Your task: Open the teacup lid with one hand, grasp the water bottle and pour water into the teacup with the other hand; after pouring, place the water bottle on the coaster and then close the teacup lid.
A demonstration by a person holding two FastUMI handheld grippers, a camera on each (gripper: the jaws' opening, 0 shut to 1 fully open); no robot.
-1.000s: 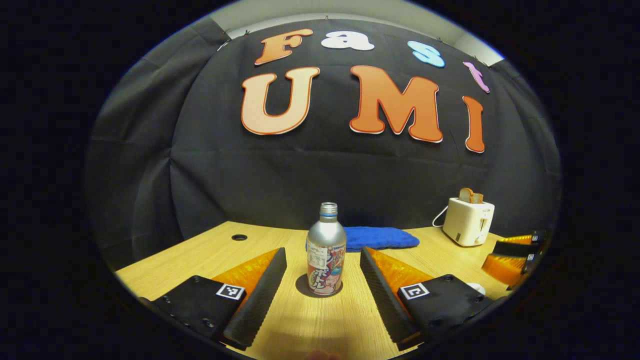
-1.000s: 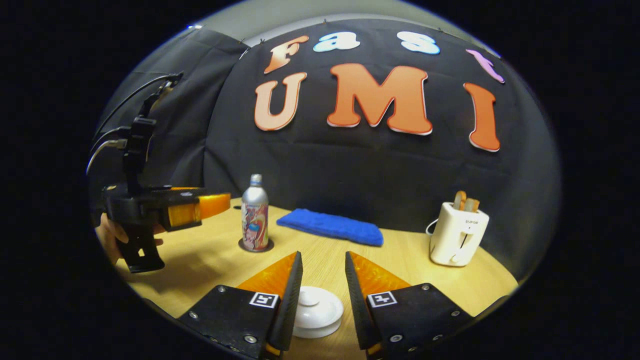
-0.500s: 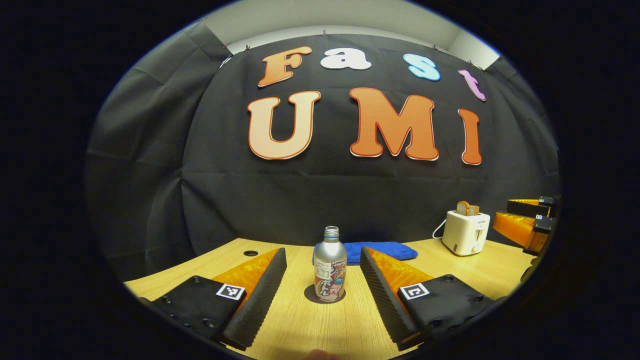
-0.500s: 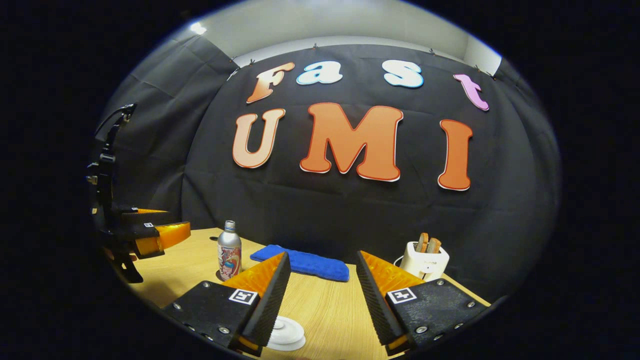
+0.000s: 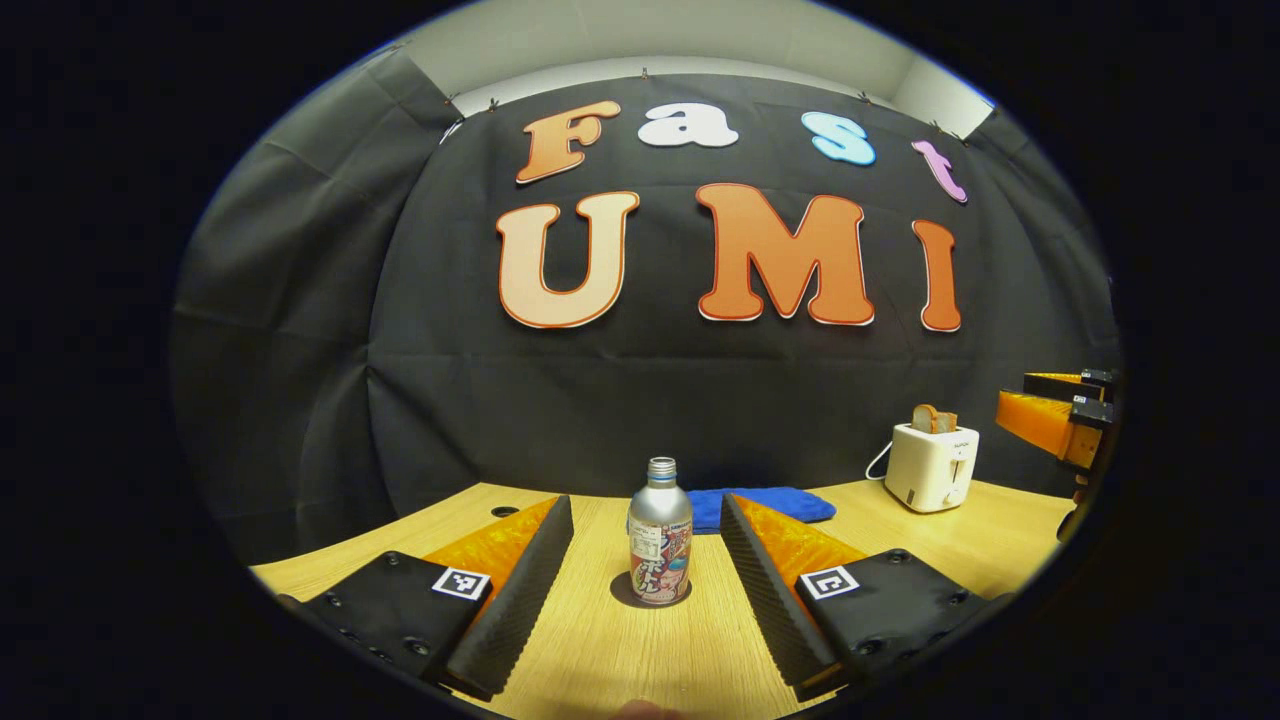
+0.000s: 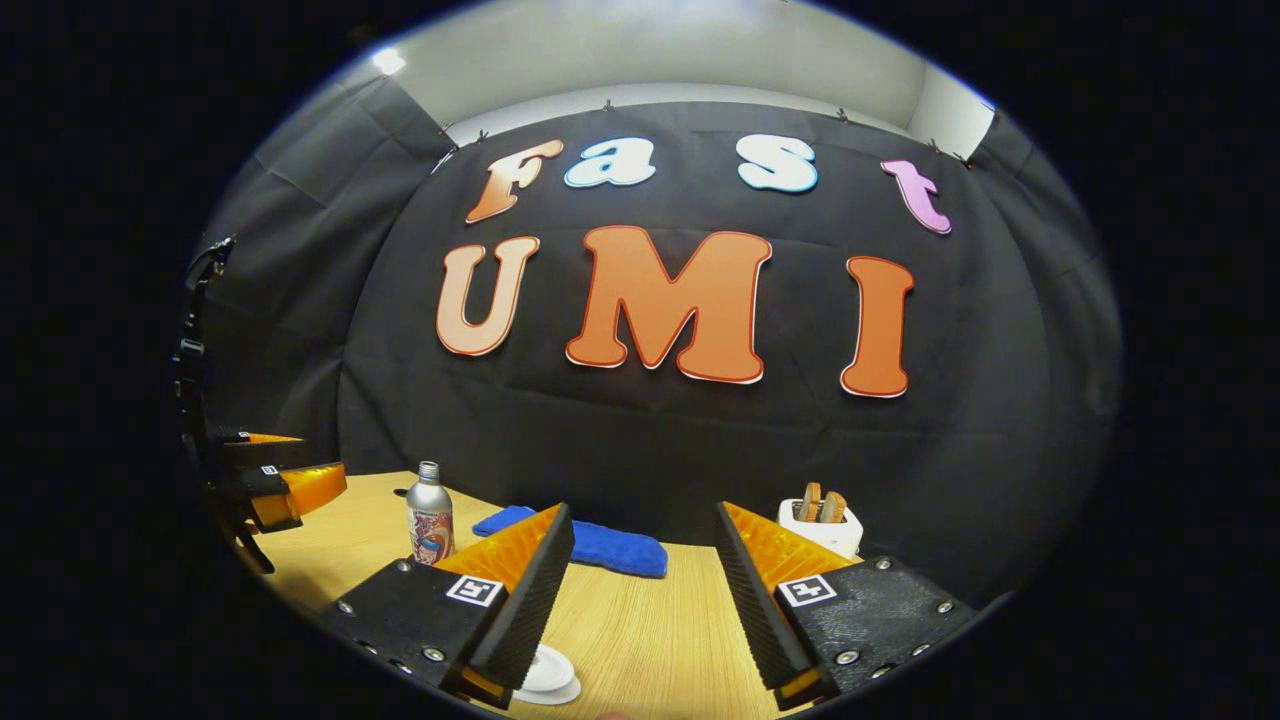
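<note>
Silver water bottle upright on its coaster, lower centre, between your wide-spread left gripper fingers, untouched.

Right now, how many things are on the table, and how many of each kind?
Water bottle: 1
Coaster under the bottle: 1
Blue cloth: 1
Toaster: 1
Toast slices in the toaster: 2
Teacup lid: 1
Total: 7
</note>
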